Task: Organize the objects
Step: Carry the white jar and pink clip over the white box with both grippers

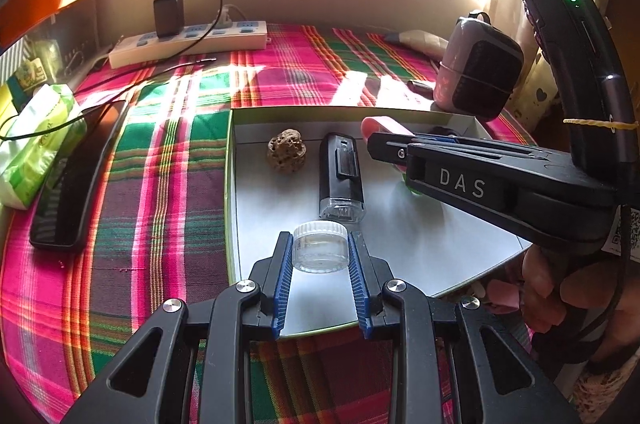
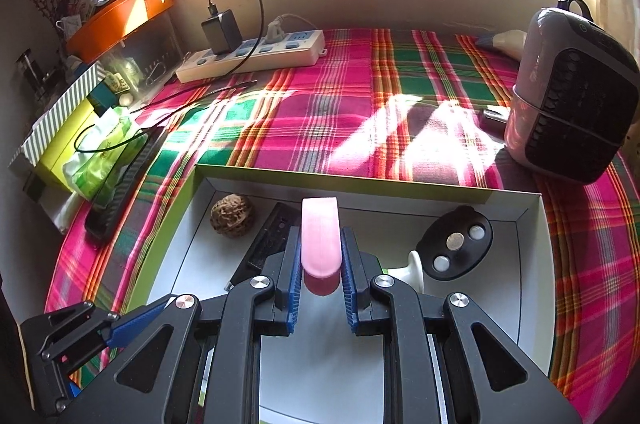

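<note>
Box (image 1: 234,208) already has walnut (image 1: 285,150), black case (image 1: 340,180); left gripper (image 1: 320,256) clamps clear jar (image 1: 320,244), right gripper (image 2: 320,264) clamps pink piece (image 2: 320,236), both above it, unreleased.

Right gripper (image 2: 320,264) clamped on pink flat piece (image 2: 320,244), above white box tray (image 2: 532,264). In the tray: walnut (image 2: 232,214) far-left corner, black device (image 2: 268,240) beside it, black oval three-button remote (image 2: 456,244) right. Left gripper (image 2: 80,336) at tray's near-left edge.

Both grippers tilt steeply down, side by side — the left gripper (image 1: 320,252) clamps a jar (image 1: 320,244), the right gripper (image 2: 320,260) a pink piece (image 2: 320,240).
</note>
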### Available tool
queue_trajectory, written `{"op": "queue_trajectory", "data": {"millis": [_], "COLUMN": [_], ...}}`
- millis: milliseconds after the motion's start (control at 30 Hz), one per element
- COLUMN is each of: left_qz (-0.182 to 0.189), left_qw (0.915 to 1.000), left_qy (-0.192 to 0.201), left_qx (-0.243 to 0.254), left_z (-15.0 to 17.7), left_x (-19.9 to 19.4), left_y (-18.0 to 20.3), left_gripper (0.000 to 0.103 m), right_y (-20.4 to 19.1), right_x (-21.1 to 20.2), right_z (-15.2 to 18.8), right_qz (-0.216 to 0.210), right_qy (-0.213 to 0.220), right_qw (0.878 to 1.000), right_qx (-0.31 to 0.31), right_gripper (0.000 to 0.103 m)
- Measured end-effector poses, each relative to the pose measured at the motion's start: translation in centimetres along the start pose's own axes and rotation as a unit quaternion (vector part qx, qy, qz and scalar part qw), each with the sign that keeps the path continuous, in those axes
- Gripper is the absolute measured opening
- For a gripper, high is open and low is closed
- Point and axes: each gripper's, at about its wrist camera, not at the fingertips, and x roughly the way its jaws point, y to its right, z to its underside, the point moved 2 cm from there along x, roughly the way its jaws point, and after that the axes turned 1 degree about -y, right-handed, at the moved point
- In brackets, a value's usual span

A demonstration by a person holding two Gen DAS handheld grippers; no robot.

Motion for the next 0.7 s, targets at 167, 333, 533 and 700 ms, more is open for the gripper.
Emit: {"op": "queue_trajectory", "data": {"millis": [167,333,533,700], "left_qz": [0.0,-0.005,-0.009,-0.012], "left_qw": [1.0,0.9999,0.9999,0.9998], "left_qy": [-0.004,-0.005,-0.004,-0.003], "left_qx": [0.004,0.008,0.011,0.014], "left_z": [-0.1,-0.2,-0.1,-0.1], "left_x": [0.3,0.7,0.7,0.7], "left_y": [0.2,0.3,0.4,0.4], "left_gripper": [0.025,0.025,0.025,0.025], "right_y": [-0.4,-0.6,-0.6,-0.9], "right_x": [0.6,0.9,1.4,1.6], "right_z": [0.1,0.2,0.1,0.2], "right_qz": [0.038,0.044,0.048,0.049], "right_qy": [-0.011,-0.01,-0.013,-0.012], "right_qw": [0.999,0.999,0.998,0.998], "right_qx": [-0.018,-0.027,-0.029,-0.035], "right_gripper": [0.019,0.019,0.019,0.019]}}
